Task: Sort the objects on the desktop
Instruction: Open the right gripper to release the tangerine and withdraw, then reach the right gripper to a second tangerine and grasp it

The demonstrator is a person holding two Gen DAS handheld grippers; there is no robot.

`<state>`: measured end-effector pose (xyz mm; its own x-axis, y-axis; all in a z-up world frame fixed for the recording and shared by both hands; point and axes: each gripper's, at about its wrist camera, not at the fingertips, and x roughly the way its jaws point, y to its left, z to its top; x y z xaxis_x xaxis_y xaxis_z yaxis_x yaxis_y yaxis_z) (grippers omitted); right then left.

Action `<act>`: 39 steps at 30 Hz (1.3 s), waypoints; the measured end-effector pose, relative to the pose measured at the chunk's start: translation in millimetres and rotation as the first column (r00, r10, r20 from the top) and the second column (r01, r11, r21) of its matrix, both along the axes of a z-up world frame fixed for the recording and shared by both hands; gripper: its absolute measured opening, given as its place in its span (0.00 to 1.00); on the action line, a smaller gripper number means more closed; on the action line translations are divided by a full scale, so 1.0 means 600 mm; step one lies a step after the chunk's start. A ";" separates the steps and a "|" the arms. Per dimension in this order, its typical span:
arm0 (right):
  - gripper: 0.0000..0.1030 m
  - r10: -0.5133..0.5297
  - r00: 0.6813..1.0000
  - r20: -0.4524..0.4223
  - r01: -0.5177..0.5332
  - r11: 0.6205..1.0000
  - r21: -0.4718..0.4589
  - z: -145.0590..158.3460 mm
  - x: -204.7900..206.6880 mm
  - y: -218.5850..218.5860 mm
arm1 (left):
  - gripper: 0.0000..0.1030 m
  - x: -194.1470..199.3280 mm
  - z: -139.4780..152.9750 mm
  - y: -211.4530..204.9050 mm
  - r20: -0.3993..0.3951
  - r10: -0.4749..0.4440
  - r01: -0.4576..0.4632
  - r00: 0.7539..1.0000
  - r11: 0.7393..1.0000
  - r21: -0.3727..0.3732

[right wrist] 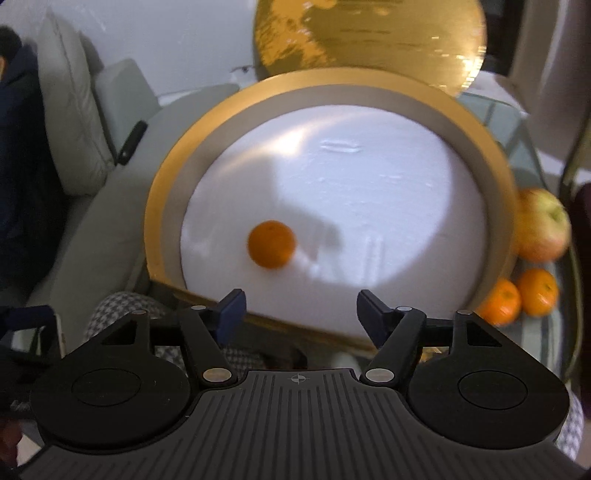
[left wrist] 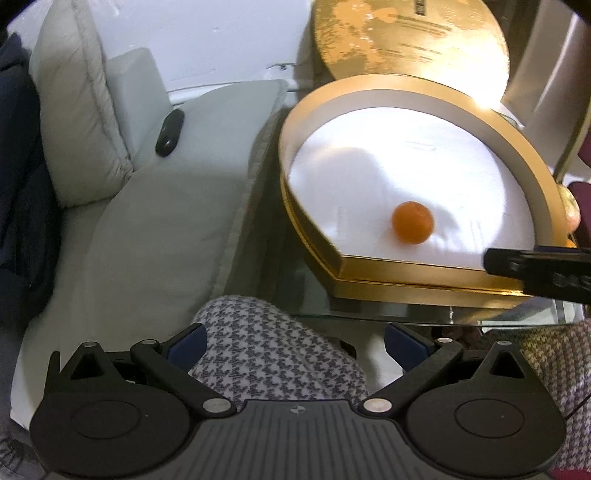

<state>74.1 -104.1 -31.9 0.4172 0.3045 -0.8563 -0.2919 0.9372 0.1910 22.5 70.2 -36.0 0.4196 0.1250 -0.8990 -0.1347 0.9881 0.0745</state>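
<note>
A pale grey sofa stood on the left, with a thick back cushion and a small black remote lying on its seat. Behind it was a plain white wall. Bright light fell on the glass counter beside the sofa.

In front of me is a glass table. A big round gold box sits right on it, open, with a white floor inside. One small orange lies on that white floor. Past the box's right side, an apple and two more oranges rest on the table, close against the gold wall. The box's gold lid stands up behind it.
</note>
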 end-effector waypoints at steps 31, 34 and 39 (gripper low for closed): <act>0.77 -0.245 0.968 0.047 0.243 0.969 0.037 0.040 -0.116 -0.197 | 0.99 0.003 0.040 -0.155 0.024 -0.239 0.238 0.971 0.970 0.057; 0.77 -0.247 0.968 0.042 0.245 0.969 0.041 0.038 -0.115 -0.198 | 0.99 0.003 0.039 -0.158 0.020 -0.241 0.239 0.970 0.969 0.060; 0.77 -0.258 0.965 0.036 0.257 0.965 0.047 0.033 -0.113 -0.202 | 0.99 0.005 0.035 -0.161 0.010 -0.241 0.240 0.970 0.969 0.062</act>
